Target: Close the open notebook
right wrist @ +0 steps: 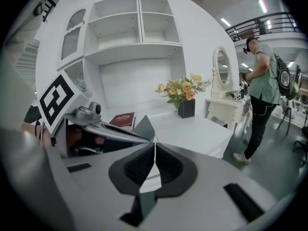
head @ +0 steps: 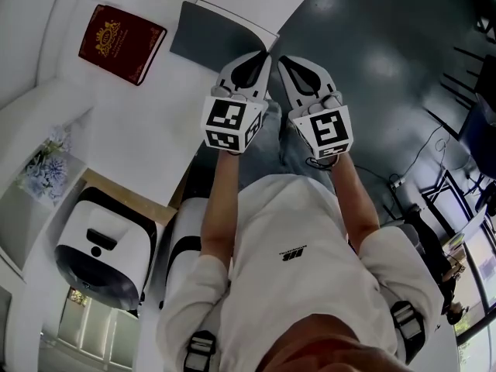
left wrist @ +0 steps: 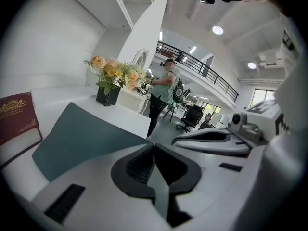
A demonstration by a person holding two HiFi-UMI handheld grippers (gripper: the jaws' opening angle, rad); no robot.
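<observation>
Jaws together near grey notebook [head: 219,36].

In the head view the flat grey-covered notebook [head: 209,37] has its 5 o'clock corner hidden behind the white two-jaw left gripper [head: 260,62]. The right gripper view shows only a grey triangle of it. Gold print on the maroon hardback book [head: 122,43] is too small to read, and the left gripper view's 9 o'clock edge crops that book.

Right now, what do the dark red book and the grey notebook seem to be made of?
Dark red book: probably leatherette or coated board, with a gold stamped crest and border. Grey notebook: matte card or plastic cover, no shine, white page edges.
</observation>
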